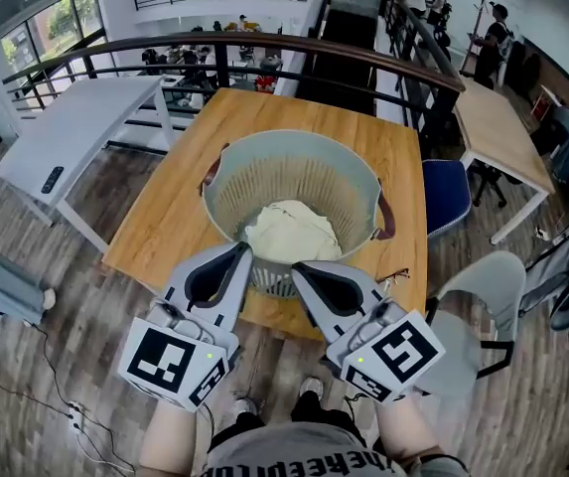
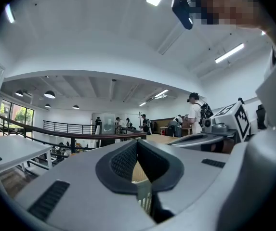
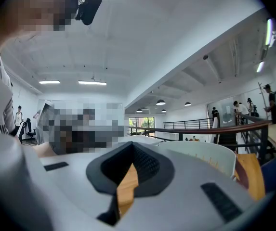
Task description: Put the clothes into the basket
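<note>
A pale grey-green basket (image 1: 226,157) with brown handles stands on the wooden table (image 1: 170,207). A cream cloth (image 1: 289,232) lies heaped inside it. My left gripper (image 1: 247,250) and right gripper (image 1: 297,266) sit side by side at the basket's near rim, both pointing toward it. In the left gripper view, the left gripper (image 2: 138,143) has its jaws closed together with nothing between them. The right gripper view shows the right gripper (image 3: 132,146) shut and empty too, with the basket (image 3: 205,155) just to its right.
A white table (image 1: 75,127) stands to the left, and a second wooden table (image 1: 497,127) at the right. A blue chair (image 1: 446,192) and a grey chair (image 1: 488,286) stand by the table's right side. A dark railing (image 1: 264,43) runs behind, and cables (image 1: 36,391) lie on the floor.
</note>
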Demonstrator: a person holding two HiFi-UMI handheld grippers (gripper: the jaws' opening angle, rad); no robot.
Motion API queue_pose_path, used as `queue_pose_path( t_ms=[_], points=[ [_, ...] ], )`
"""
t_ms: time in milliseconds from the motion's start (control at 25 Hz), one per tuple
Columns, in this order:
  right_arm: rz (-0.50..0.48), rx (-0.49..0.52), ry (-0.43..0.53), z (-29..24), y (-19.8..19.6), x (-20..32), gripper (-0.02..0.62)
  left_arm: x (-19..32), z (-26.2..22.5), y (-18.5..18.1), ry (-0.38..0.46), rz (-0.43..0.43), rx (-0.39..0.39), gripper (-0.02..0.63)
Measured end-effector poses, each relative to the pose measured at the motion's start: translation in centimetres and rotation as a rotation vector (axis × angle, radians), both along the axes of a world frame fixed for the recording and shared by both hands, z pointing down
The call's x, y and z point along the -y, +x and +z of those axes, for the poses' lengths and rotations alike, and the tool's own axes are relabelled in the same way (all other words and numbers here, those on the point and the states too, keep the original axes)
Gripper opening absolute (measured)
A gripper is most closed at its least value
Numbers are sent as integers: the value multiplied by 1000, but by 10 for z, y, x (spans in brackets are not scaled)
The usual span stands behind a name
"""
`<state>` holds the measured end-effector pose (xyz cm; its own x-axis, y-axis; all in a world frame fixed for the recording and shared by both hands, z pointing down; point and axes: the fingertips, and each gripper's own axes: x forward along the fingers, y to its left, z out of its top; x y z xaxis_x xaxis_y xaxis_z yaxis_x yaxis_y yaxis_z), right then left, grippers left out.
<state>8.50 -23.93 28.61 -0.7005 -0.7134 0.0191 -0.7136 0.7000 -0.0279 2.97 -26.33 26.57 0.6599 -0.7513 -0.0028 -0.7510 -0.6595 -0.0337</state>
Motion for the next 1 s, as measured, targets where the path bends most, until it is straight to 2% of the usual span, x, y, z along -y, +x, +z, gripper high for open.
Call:
queue_pose_path(
  t_ms=[1000],
  points=[
    [202,-15,-4,12,-54,-75,9,-84,27,-37,-42,268,9,14]
  ],
)
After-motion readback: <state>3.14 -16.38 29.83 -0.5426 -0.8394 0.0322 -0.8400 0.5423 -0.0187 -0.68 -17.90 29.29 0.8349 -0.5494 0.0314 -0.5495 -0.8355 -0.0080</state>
